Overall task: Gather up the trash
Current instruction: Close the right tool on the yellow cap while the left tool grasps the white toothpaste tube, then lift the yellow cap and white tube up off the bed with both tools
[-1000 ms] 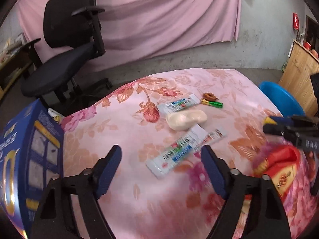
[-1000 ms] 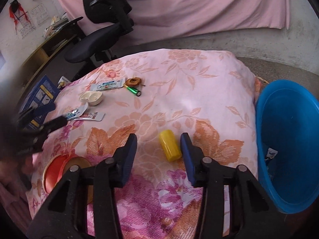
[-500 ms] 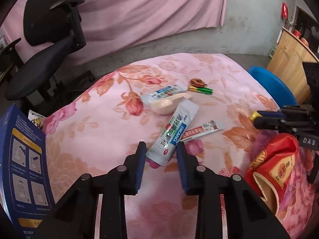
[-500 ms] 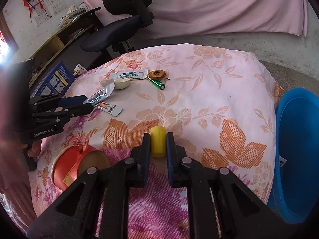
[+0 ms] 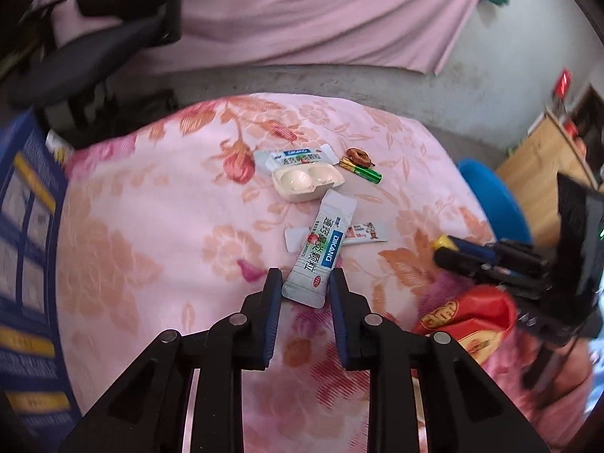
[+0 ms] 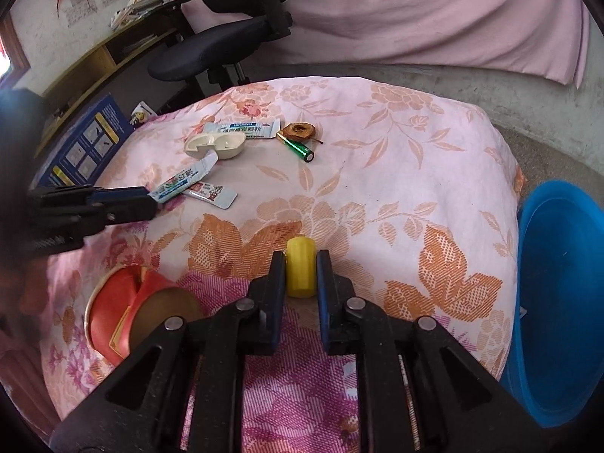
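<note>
Floral-clothed counter (image 6: 396, 143) carries scattered trash. Right gripper (image 6: 300, 275) jaws pinch the yellow cylinder (image 6: 300, 270) near the front edge, ready for lifting toward the blue basin (image 6: 566, 283). Left gripper (image 5: 305, 302) jaws clamp the sachet (image 5: 321, 253) end mid-counter.

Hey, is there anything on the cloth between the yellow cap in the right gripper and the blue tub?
Nothing visible. The right gripper is shut on the yellow cap, and only bare floral cloth lies between it and the blue tub off the table's right edge.
</note>
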{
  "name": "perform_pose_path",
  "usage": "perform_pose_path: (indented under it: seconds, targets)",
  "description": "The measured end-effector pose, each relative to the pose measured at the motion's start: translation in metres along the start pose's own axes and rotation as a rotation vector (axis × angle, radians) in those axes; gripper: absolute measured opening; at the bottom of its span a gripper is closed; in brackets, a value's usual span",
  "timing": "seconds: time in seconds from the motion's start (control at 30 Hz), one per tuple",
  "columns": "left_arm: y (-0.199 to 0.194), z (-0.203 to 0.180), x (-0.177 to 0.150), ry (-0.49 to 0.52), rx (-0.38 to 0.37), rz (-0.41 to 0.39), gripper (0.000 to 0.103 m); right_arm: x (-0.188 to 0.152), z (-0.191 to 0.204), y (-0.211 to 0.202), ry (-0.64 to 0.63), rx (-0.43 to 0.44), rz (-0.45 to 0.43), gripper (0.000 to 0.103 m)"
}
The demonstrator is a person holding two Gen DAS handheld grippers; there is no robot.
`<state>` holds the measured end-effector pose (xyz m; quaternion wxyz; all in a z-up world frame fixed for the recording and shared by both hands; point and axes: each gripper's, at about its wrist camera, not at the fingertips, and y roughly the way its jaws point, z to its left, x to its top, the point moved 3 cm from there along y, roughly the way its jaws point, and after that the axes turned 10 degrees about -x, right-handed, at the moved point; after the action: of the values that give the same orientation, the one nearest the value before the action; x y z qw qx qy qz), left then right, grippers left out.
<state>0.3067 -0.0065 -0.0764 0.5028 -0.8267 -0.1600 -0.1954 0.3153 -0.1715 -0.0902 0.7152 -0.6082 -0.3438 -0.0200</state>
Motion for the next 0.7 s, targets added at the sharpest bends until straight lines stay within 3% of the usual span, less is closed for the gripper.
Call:
perform_pose_path:
  seconds: [0.17,0.37,0.7]
  targets:
    - [-0.008,-0.009,-0.014,-0.038,-0.001,-0.014,0.020,0.000,0.000,0.001,-0.004,-0.005,0.002,0.041]
    - [-0.009,-0.022,-0.021,0.038,0.055,-0.012,0.021,0.001,0.001,0.002,-0.002,-0.007,0.004,0.040]
    - [-0.004,-0.019,-0.024,0.073,0.035,-0.004,0.024,0.001,0.000,0.001,0.003,-0.002,0.006,0.040]
